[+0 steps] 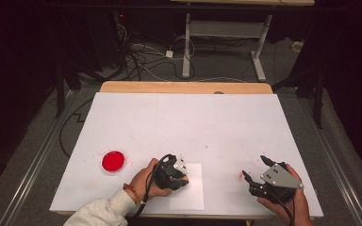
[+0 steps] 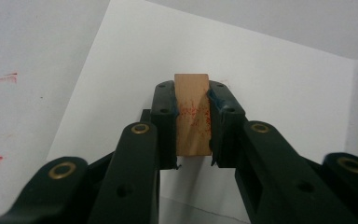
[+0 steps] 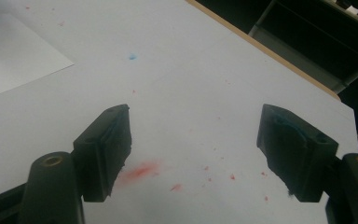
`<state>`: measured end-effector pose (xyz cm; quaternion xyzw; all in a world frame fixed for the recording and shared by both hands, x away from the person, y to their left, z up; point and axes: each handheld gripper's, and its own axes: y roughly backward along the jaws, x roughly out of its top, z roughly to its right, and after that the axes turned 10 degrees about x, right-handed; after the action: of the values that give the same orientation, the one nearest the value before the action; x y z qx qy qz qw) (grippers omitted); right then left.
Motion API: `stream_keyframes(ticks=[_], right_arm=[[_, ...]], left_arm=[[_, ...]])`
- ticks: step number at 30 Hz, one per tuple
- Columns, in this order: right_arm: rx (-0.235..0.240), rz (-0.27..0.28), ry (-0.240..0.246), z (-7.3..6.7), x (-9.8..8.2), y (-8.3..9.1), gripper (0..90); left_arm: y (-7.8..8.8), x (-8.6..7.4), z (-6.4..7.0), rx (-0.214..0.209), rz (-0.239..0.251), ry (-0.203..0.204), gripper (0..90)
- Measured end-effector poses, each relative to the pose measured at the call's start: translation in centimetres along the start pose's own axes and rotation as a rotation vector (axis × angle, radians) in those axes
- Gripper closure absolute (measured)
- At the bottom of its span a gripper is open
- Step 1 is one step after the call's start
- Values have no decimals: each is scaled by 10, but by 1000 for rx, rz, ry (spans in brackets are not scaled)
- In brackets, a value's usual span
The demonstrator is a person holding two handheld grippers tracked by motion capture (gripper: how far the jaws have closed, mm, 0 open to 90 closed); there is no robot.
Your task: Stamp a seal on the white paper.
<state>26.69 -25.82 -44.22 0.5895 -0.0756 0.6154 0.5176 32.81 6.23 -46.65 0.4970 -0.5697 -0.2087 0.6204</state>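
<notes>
Your left tongs (image 2: 192, 122) are clenched on a wooden block (image 2: 193, 112) smeared red, held between the pads above a white sheet (image 2: 270, 93). Your right tongs (image 3: 193, 149) stand released, a red smudge (image 3: 137, 171) on the bench (image 3: 177, 70) between them.

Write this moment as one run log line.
left gripper: shut on wooden block | over paper sheet | right gripper: open, holds nothing
</notes>
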Motion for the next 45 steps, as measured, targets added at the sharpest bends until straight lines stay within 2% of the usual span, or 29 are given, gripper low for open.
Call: stream_keyframes(ticks=[12, 45], right_arm=[[-5, -1, 1, 0, 0, 0, 261], [-8, -16, 0, -2, 1, -1, 263]], left_arm=[[-1, -3, 0, -4, 15, 21, 736], [-1, -3, 1, 6, 16, 26, 736]])
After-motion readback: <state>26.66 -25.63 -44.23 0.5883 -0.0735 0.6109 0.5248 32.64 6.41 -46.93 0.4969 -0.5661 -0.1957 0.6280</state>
